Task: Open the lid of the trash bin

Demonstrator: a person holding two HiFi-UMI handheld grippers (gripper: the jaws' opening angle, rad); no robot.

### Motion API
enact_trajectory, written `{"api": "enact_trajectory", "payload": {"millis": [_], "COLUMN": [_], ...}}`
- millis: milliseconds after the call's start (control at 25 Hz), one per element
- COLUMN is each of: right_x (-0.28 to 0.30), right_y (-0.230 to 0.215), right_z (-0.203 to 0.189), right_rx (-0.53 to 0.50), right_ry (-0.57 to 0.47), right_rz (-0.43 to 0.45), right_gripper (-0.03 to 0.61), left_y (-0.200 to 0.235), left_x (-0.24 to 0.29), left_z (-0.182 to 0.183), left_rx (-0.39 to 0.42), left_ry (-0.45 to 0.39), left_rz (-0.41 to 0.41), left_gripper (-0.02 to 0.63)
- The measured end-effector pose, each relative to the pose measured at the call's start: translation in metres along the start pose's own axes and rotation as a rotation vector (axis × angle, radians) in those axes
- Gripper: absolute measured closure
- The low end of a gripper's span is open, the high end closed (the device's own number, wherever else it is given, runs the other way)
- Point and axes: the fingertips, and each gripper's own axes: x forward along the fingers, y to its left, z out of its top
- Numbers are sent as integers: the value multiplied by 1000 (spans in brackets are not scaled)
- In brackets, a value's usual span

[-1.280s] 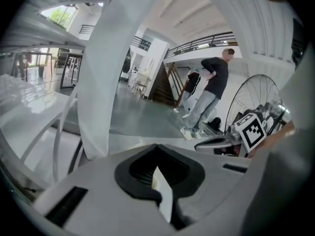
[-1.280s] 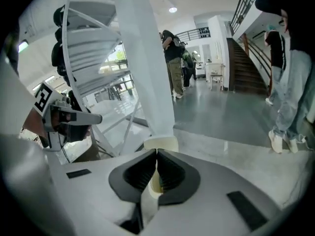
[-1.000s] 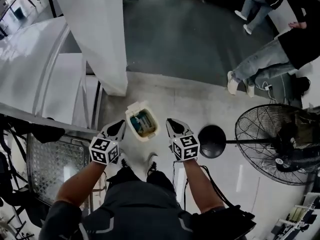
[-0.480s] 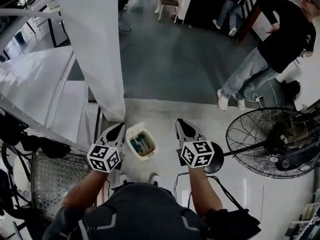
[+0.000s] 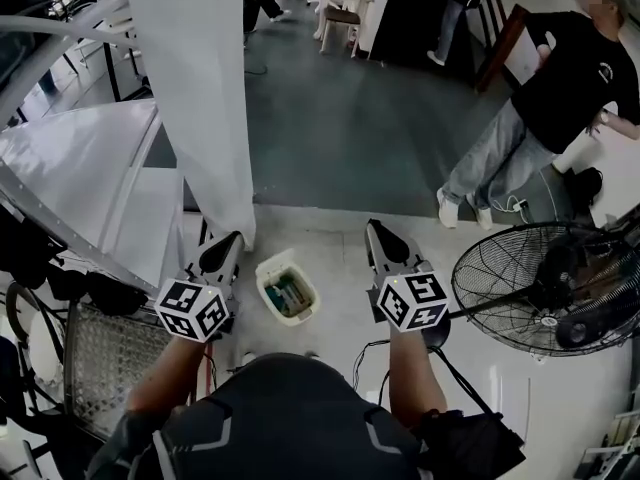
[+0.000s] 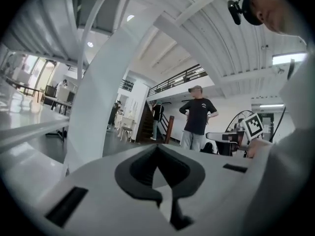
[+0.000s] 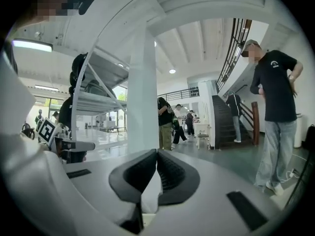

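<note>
A small cream trash bin stands on the pale floor between my two grippers in the head view. Its top is open and greenish things show inside. My left gripper is held above and left of the bin, jaws shut with nothing in them. To the bin's right, my right gripper is also shut and empty. Both are well above the bin and apart from it. In the left gripper view and the right gripper view the jaw tips meet, and both look out level across the hall. The bin is not in either.
A white pillar rises just behind the left gripper. A large standing fan is at the right. A person stands beyond it. A mesh rack and white steel framing fill the left.
Both grippers have risen and spread apart, away from the bin. The head view has tilted up, so the bin looks smaller and more of the hall shows.
</note>
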Motion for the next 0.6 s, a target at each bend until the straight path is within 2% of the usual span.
{"api": "enact_trajectory", "payload": {"millis": [200,440,600], "right_x": [-3,-9,-13], "right_y": [1,-1,-1], "right_z": [15,26,30], "right_rx": [-20,-71,-69], "right_ry": [-27,-38,-41], "right_rz": [21,1,-1], "right_gripper": [551,552,552], "left_y": [9,-6,-16], "left_x": [4,7,8], "left_z": [27,46,52], "left_rx": [74,109,119], "left_ry": [-24,-54,-66], "left_rz": [68,30,22], "left_gripper": [606,606,606]}}
